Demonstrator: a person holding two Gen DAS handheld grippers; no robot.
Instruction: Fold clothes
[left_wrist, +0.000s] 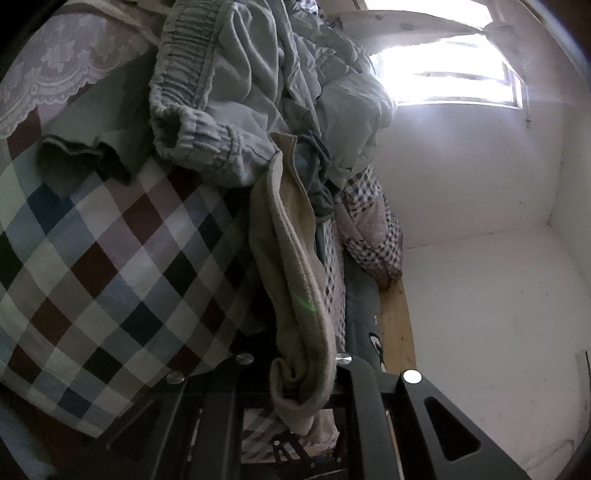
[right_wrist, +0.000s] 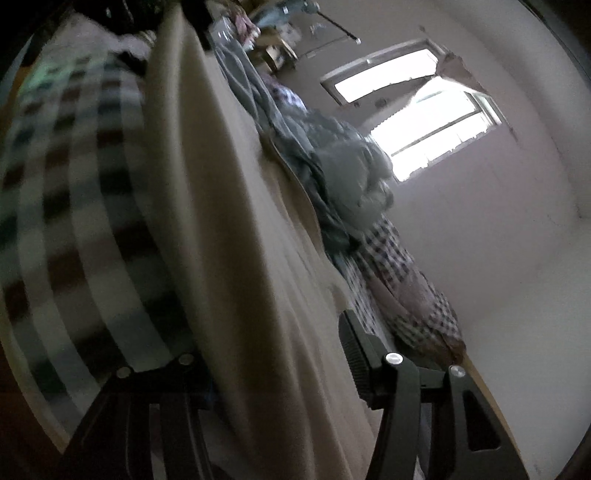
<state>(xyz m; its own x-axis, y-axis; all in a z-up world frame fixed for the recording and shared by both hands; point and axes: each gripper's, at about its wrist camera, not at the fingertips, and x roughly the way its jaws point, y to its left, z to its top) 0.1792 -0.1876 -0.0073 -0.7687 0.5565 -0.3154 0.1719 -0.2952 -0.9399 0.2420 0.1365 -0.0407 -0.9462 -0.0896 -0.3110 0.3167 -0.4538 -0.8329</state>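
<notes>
Across the diamond-checked quilt (left_wrist: 110, 236), the left gripper (left_wrist: 295, 391) pinches a bunched beige knit garment (left_wrist: 291, 266), while the right gripper (right_wrist: 273, 373) gapes around it ungripped, so the cloth risks sagging unevenly.

A beige cloth (left_wrist: 291, 295) is clamped between the closed jaws of the left gripper (left_wrist: 303, 398), its bunched end curled at the pads. From there the cloth is stretched up the frame as a narrow folded strip toward a pile of clothes (left_wrist: 258, 92). The pile is made up of pale blue-grey garments; a gathered elastic waistband (left_wrist: 184, 66) is seen at its left side. Pile and cloth are carried on a checked bedspread (left_wrist: 103, 258) of blue, brown, white and green squares. A lace cover (left_wrist: 62, 66) is seen at upper left. A small-check pillow (left_wrist: 373, 229) lies beside a wooden bed edge (left_wrist: 397, 325). A white wall (left_wrist: 480, 221) and a bright window (left_wrist: 454, 77) fill the right side.
</notes>
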